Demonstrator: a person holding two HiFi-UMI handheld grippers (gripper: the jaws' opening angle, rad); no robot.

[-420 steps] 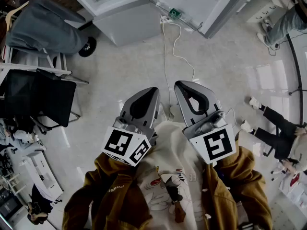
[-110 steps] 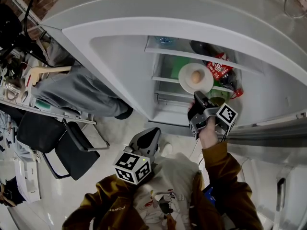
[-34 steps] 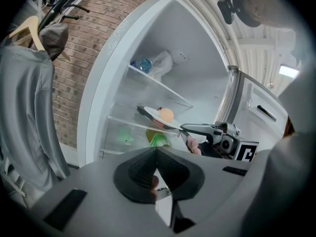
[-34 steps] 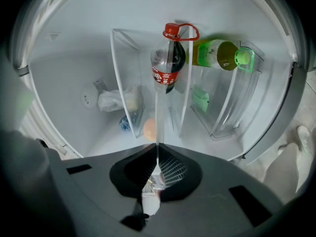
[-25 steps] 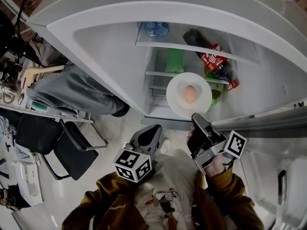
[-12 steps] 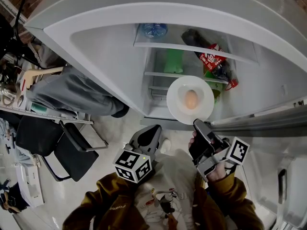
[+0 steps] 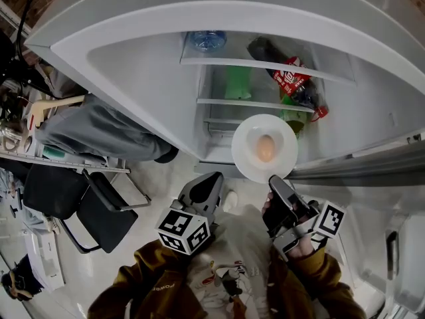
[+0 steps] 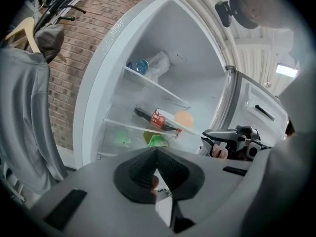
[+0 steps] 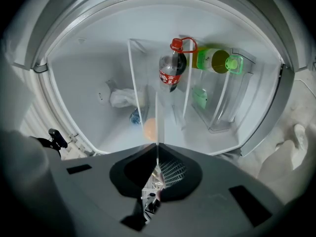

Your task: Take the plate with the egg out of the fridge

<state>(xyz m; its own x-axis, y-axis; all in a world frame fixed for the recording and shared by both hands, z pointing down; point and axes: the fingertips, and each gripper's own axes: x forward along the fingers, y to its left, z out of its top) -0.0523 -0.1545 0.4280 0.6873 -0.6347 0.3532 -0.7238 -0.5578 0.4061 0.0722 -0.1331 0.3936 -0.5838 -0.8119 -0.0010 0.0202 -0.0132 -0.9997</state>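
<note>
A white plate (image 7: 244,138) with a brown egg (image 7: 265,147) on it hangs level in front of the open fridge (image 7: 146,65), just outside its lower shelves. My right gripper (image 7: 274,180) is shut on the plate's near rim. In the right gripper view the plate (image 9: 157,115) shows edge-on as a thin line running out from the jaws, with the egg (image 9: 149,129) to its left. My left gripper (image 7: 211,177) is held low near my chest, shut and holding nothing. In the left gripper view its tips (image 8: 156,149) meet, and the egg (image 8: 183,118) shows beyond them.
A cola bottle (image 7: 290,78), a green bottle (image 7: 237,82) and a water bottle (image 7: 208,40) lie on the fridge's glass shelves. The fridge door (image 7: 372,168) stands open at the right. A grey garment (image 7: 99,131) and a black chair (image 7: 93,208) are at the left.
My right gripper has drawn the plate with the egg off the fridge shelf and toward me, clear of the fridge front. The left gripper has stayed where it was.
</note>
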